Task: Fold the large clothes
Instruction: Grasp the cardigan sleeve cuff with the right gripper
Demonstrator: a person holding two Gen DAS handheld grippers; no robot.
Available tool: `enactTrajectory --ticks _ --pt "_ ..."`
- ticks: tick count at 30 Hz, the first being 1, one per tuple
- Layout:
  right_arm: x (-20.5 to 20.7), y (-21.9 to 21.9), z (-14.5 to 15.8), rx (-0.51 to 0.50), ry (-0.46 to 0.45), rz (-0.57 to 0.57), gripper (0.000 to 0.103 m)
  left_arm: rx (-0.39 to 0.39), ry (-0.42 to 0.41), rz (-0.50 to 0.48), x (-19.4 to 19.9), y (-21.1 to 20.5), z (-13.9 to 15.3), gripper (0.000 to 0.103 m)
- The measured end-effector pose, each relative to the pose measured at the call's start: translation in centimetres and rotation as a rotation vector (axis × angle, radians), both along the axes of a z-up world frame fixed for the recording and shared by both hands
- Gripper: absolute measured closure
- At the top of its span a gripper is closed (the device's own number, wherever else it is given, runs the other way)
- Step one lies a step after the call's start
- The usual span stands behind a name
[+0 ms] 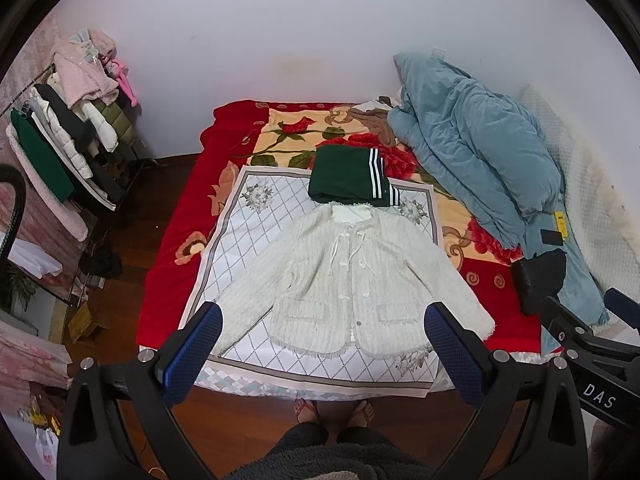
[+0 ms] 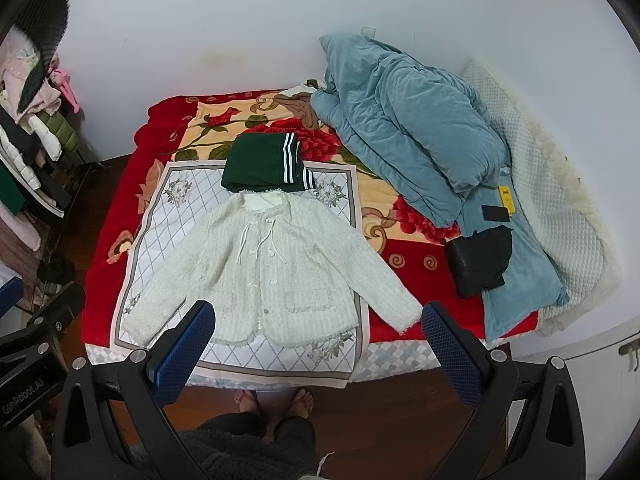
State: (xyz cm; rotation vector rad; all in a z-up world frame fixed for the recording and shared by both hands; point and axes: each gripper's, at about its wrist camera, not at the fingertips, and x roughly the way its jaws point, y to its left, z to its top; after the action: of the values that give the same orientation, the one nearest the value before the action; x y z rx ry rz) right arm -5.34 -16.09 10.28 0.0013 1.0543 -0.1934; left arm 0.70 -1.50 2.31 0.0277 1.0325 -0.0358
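Jacket [image 1: 352,280], white, seemingly nubby tweed, lies flat, sleeves splayed; left gripper [image 1: 322,344] and right gripper [image 2: 318,340] both spread.

One white jacket [image 1: 348,280], one green garment [image 1: 348,176]

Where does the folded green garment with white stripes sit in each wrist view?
Left wrist: green garment just above centre, beyond the white jacket's collar.
Right wrist: green garment left of centre, again beyond the jacket's collar.
Shared landmark: blue quilt to its right.
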Motion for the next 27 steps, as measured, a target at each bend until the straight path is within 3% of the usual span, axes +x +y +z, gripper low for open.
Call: enactTrajectory --ticks 6,12,15,17,19,20,21,24,27 --pt "-0.4 0.4 -0.6 0.004 -0.001 -0.02 0.0 -0.002 -0.006 -0.018 1.3 0.3 -0.1 0.0" --pt "1.0 -0.9 -4.2 0.062 -0.019 -0.079 0.0 0.053 -0.066 -0.017 4.4 1.4 -3.8 0.0" --pt "2.7 -4.0 -9.7 0.105 0.028 -0.166 0.0 0.087 -0.082 0.024 7.2 1.5 -7.4 0.0" --pt "3.5 -7.9 -15.0 0.185 0.053 -0.288 0.003 0.117 -0.061 0.054 9.5 1.0 -10.6 0.0" --pt "3.7 -11.5 -19.9 0.266 0.08 -0.389 0.019 0.133 -0.049 0.063 10.9 0.9 -13.8 0.0" --pt "3.8 -12.9 -22.1 0.299 0.095 -0.424 0.033 0.153 -0.033 0.063 11.6 0.6 -15.5 0.0" --pt "3.9 -14.7 -25.1 0.34 0.113 -0.465 0.038 0.171 -0.005 0.057 12.6 -0.1 -17.4 0.0" --pt "3.7 -20.6 -35.1 0.503 0.173 -0.622 0.038 0.227 0.079 0.055 15.2 -2.3 -23.3 0.0" --pt "2.9 -24.5 -43.0 0.635 0.178 -0.752 0.037 0.245 0.142 0.062 16.8 -4.1 -27.7 0.0"
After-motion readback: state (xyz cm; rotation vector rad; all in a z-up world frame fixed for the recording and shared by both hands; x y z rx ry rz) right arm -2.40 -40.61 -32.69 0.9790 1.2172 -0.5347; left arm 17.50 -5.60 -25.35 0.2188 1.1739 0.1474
